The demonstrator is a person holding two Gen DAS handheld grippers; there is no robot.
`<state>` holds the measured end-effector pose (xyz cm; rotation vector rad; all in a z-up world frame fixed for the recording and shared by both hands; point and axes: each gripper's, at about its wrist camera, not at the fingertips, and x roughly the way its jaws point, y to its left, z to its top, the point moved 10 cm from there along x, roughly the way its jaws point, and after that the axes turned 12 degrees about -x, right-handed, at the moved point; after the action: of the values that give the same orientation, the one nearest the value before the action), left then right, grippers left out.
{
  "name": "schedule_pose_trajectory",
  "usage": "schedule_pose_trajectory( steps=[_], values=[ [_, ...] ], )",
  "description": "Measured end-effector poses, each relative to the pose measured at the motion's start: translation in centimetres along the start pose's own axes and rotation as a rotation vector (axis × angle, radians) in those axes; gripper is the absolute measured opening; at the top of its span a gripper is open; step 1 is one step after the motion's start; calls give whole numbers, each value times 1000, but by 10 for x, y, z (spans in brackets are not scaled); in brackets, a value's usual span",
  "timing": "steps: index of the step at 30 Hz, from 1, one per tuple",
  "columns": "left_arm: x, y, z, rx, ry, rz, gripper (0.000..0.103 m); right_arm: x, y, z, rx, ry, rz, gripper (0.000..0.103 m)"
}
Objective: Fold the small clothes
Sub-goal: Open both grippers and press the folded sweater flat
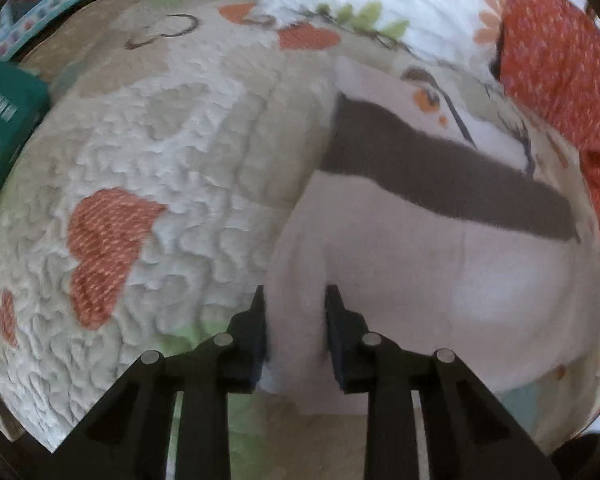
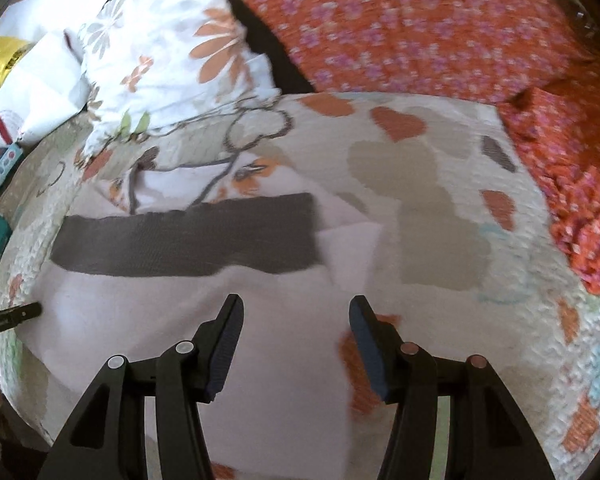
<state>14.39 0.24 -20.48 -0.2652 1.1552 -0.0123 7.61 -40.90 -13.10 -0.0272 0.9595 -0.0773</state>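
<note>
The left gripper [image 1: 295, 294] has its two fingers clamped on a bunched edge of one pale pink garment [image 1: 440, 280] at lower centre; the right gripper [image 2: 296, 308] hovers over the same garment [image 2: 152, 312], its two fingers apart and holding nothing; one dark grey band [image 2: 188, 236] crosses the cloth; it lies on a quilted bed [image 2: 432, 208]; one floral pillow [image 2: 172, 52] sits upper left, one orange blanket [image 2: 420, 24] upper right.

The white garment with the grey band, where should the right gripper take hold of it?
Grip the white garment at its near right edge, coming from the right: that edge lies flat and free on the quilt. The right gripper hovers open there; the left gripper pinches the left edge.
</note>
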Motion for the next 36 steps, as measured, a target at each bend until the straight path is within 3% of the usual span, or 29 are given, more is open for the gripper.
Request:
schedule_pose_trajectory(
  steps=[3, 4, 5, 6, 10, 12, 14, 16, 20, 27, 36],
  values=[
    [-7, 14, 9, 15, -80, 136, 22, -10, -25, -14, 63, 5, -16, 59],
    [-9, 18, 12, 28, -106, 192, 8, -12, -31, -18, 88, 8, -10, 60],
    [-10, 23, 16, 37, -126, 236, 1, -14, -36, -22, 111, 10, 1, 60],
    [-11, 24, 18, 29, -132, 235, 1, -15, -41, -27, 132, 13, 12, 60],
    [-27, 20, 20, -119, -120, 64, 2, -20, -55, -42, 215, 23, 51, 60],
    [-42, 12, 20, -141, -148, 21, 8, -23, -56, -46, 239, 22, 67, 60],
    [-57, -1, 20, -154, -188, -16, 38, -25, -55, -48, 255, 17, 79, 61],
    [-76, -7, 14, -176, -233, -60, 55, -26, -51, -48, 264, 15, 89, 62],
    [-92, -28, 0, -142, -257, -127, 66, -24, -39, -50, 269, 22, 114, 62],
    [-82, -44, -14, 2, -267, -39, 68, -12, -17, -56, 244, 59, 133, 65],
    [-49, -40, -17, -70, -146, -70, 69, 9, -6, -65, 207, 117, 131, 68]
  ],
)
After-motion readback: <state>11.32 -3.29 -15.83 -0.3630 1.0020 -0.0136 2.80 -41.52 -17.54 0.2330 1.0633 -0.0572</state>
